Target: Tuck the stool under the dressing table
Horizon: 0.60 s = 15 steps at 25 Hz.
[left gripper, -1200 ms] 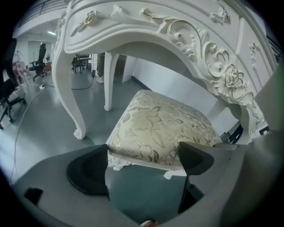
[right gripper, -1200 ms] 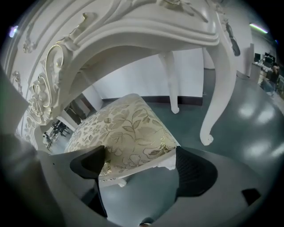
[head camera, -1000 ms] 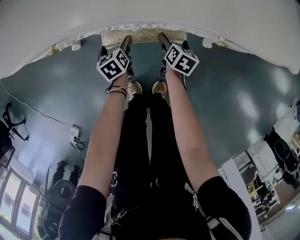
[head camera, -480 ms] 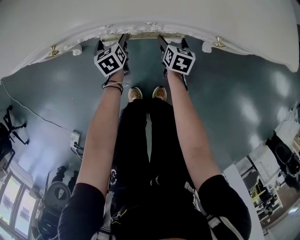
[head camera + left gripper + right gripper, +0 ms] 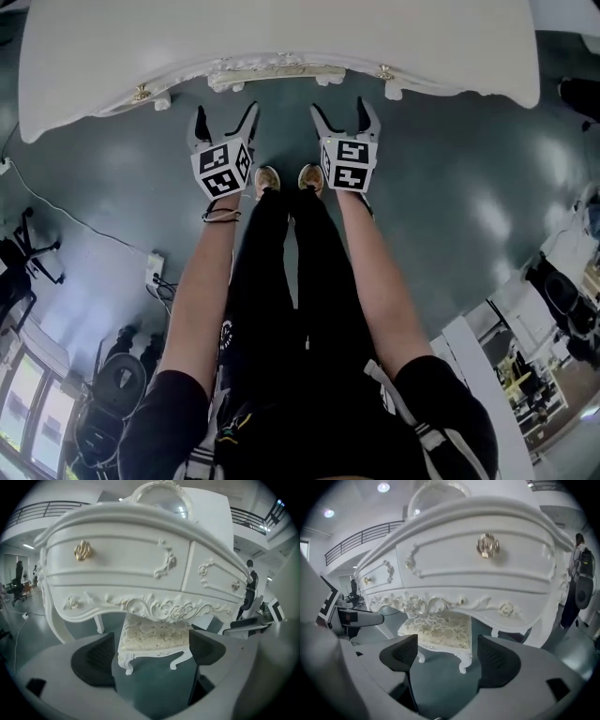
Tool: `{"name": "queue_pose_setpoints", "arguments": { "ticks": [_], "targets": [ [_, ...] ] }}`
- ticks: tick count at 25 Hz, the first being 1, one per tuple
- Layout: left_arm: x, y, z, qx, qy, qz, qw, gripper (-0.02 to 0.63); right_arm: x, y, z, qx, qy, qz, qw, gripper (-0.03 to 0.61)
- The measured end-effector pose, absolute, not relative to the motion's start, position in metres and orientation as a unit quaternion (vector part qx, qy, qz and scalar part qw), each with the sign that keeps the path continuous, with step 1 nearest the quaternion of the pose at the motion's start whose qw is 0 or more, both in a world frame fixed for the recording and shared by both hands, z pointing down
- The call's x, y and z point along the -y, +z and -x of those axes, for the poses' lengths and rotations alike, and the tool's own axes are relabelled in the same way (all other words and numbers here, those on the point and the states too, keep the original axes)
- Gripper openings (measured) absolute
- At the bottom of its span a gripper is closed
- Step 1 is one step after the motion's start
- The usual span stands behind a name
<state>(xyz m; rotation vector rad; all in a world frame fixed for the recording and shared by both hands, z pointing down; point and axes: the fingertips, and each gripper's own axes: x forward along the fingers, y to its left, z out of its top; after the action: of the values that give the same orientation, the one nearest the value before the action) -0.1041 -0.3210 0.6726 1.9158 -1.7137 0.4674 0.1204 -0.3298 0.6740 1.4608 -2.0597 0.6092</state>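
**Left tool** (image 5: 226, 117): grey two-jaw unit with a marker cube. It is hovering above the floor with its jaws spread wide and is gripping nothing. The dark ribbed pads (image 5: 96, 656) are touching no object.

**Right tool** (image 5: 342, 112): a matching unit, hanging just beside the left one. Its jaws have just been closing, yet they are standing well apart with only open space between them.

**Small white carved stool with a cream floral-brocade seat** (image 5: 154, 637): it is standing ahead of both tools, beyond their jaw tips and apart from them. It is sitting under the scrolled apron of the bench. From the tools, the seat front and two curled front legs are showing. In the head view only a thin strip of the seat is peeking out.

**White ornate dressing bench with bowed drawer fronts** (image 5: 281, 28): it is rising ahead of and above both tools.

**Gilt drawer knob** (image 5: 82, 550): it is sitting up and to the left of the left tool. A like knob (image 5: 488, 544) is showing above the right tool.

**Glossy dark teal floor** (image 5: 450, 169): it is lying beneath both tools.

**Tan shoes** (image 5: 268, 178): they are standing just behind the tools.
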Motion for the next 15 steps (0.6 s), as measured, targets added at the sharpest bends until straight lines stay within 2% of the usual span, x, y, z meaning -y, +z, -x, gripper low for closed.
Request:
{"name": "queue_pose_setpoints", "arguments": {
  "ticks": [5,15],
  "targets": [
    [0.311,0.552,0.094,0.623,0.163,-0.737,0.207,0.517,0.324,0.547,-0.107,0.797,0.17,-0.526,0.242,0.417],
    [0.313,0.285,0.074,0.594,0.095,-0.793,0.096,0.515,0.33,0.267,-0.091,0.849,0.053,-0.506,0.141,0.41]
  ]
}}
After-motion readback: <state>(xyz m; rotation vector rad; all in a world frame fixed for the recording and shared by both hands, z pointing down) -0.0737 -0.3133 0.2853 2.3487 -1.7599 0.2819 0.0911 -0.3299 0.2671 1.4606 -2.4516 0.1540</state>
